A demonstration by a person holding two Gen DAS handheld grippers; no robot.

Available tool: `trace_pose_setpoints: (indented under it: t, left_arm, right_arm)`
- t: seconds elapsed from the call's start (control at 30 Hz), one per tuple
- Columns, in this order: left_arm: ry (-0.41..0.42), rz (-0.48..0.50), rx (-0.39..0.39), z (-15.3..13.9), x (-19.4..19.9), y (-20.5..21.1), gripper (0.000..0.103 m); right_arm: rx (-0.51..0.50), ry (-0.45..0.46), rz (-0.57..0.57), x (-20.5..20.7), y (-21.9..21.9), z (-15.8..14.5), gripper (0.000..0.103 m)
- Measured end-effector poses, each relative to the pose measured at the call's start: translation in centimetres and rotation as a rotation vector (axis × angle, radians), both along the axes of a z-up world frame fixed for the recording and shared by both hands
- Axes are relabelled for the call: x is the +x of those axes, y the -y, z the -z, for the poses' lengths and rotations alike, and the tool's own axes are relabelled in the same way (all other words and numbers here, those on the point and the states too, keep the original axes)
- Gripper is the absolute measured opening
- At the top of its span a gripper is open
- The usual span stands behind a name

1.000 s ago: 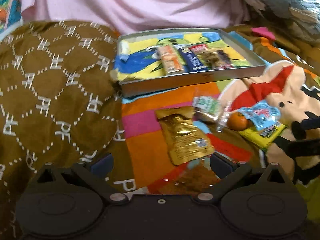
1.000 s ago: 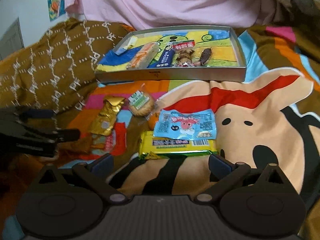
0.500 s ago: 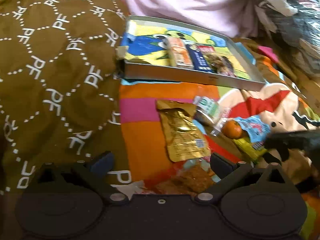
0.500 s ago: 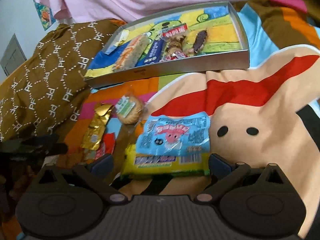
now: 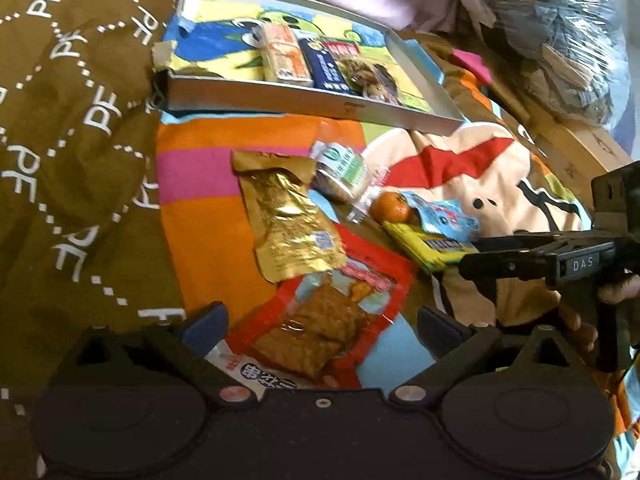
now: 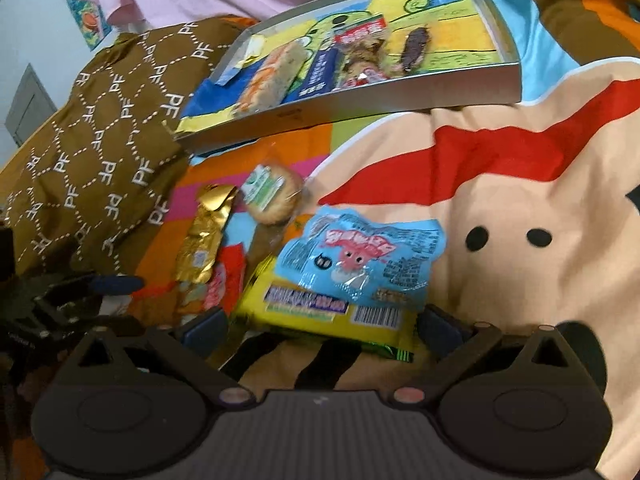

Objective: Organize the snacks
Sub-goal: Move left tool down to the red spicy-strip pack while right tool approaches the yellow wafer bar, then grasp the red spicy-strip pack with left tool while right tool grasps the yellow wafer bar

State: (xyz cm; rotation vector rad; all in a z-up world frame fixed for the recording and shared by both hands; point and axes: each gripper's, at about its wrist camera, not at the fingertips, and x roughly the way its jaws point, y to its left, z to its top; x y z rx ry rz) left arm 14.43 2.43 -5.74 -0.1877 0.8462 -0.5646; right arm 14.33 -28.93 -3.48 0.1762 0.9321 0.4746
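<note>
Red-bordered snack pack fully visible only from left tool.

Under my matt black plastic tongs lie a crinkled glossy gold foil pouch, soft printed cloth blanket and a dull grey metal-looking tray.

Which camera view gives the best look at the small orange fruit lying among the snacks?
The left wrist view. There the orange fruit shows almost whole, beside the blue packet. In the right wrist view only a sliver of it shows, because the blue packet and the round cookie pack cover most of it.
</note>
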Motion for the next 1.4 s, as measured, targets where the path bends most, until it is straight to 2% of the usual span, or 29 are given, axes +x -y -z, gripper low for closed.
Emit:
trace_pose_setpoints:
  t: [0.23,0.33,0.4,0.53,0.67,0.8,0.9,1.0,1.1,1.17,1.23,1.3,1.4]
  left_arm:
    - [-0.044,0.092,-0.020,-0.5,-1.1,1.3,0.097]
    - [-0.024,0.084,0.018,-0.5,-1.5,2.0,0.097]
    - [-0.016,0.071,0.034,-0.4,-1.4,2.2,0.097]
    - [0.008,0.004,0.088,0.1,-1.1,2.7,0.097]
    - [0.054,-0.004,0.172,0.4,-1.0,3.7,0.098]
    - [0.061,-0.028,0.186,0.5,-0.5,3.9,0.098]
    - [0.057,-0.049,0.184,0.5,-0.4,4.0,0.095]
    - [0.067,-0.055,0.211,0.5,-0.7,4.2,0.089]
    - [0.058,-0.061,0.210,0.3,-0.8,4.1,0.082]
    - [0.046,-0.065,0.201,0.1,-0.8,3.9,0.074]
    - [0.026,-0.059,0.172,-0.2,-0.9,3.6,0.068]
    - [0.011,-0.050,0.152,-0.4,-0.9,3.3,0.066]
    - [0.016,-0.044,0.163,-0.3,-1.0,3.4,0.065]
  right_arm:
    - [0.088,-0.042,-0.027,-1.2,-0.5,-0.4,0.103]
    - [0.091,-0.038,-0.079,-1.8,-1.1,-0.7,0.103]
    - [0.057,-0.021,-0.090,-1.8,-1.3,-0.8,0.103]
    - [0.006,0.001,-0.062,-1.1,-0.7,-0.6,0.103]
    - [-0.007,0.014,-0.035,0.5,0.2,-0.1,0.103]
    - [-0.017,0.023,-0.082,1.9,-0.2,0.2,0.103]
    - [-0.011,0.040,-0.079,2.2,-0.8,0.4,0.103]
    - [0.059,0.036,-0.084,1.6,-1.0,0.6,0.103]
    - [0.095,0.027,-0.139,0.3,-1.8,0.7,0.103]
    - [0.114,0.023,-0.171,-0.7,-2.3,0.6,0.103]
    - [0.146,0.009,-0.206,-1.8,-2.6,0.4,0.103]
    - [0.139,0.008,-0.217,-2.7,-3.0,0.2,0.102]
    - [0.100,0.044,-0.204,-3.5,-3.2,-0.1,0.102]
